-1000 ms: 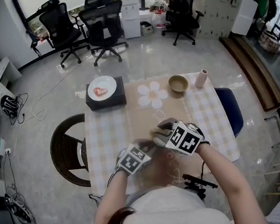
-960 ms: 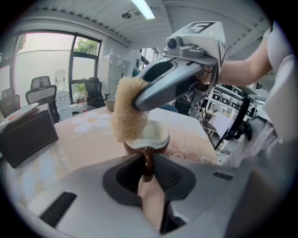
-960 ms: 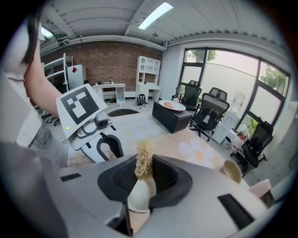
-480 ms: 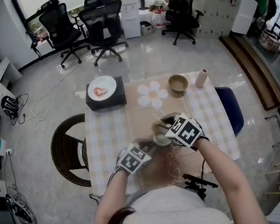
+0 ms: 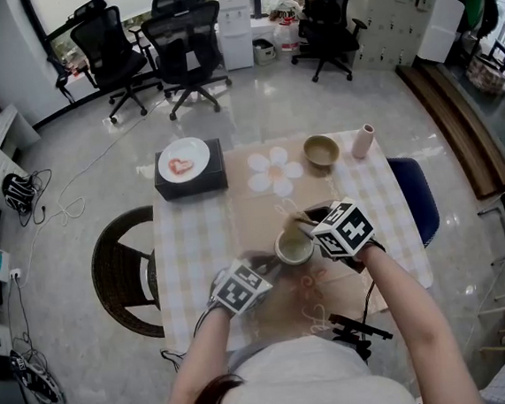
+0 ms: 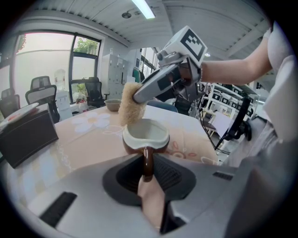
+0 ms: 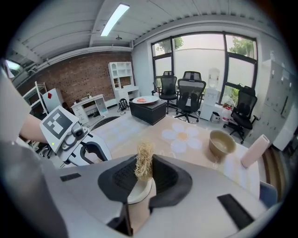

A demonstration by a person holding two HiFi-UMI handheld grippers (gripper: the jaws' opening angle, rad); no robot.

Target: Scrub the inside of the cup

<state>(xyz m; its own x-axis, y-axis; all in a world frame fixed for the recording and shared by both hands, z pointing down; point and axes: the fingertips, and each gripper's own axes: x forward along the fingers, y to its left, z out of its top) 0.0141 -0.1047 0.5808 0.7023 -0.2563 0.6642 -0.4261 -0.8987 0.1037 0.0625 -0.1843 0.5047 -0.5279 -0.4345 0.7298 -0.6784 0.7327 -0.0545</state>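
The left hand-held gripper (image 6: 148, 173) clamps the cup (image 6: 145, 135) handle. The right hand-held gripper (image 7: 142, 183), clamped on the scrubber (image 6: 129, 104), has withdrawn to the rim, so scrubbing is likely paused.

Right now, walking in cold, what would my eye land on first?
In the centre, the left gripper grips a brown cup by its handle, while the right gripper holds a straw-coloured scrubber at the cup's rim. Farther back, a white plate sits on a black box, and a tan bowl stands off to its right.
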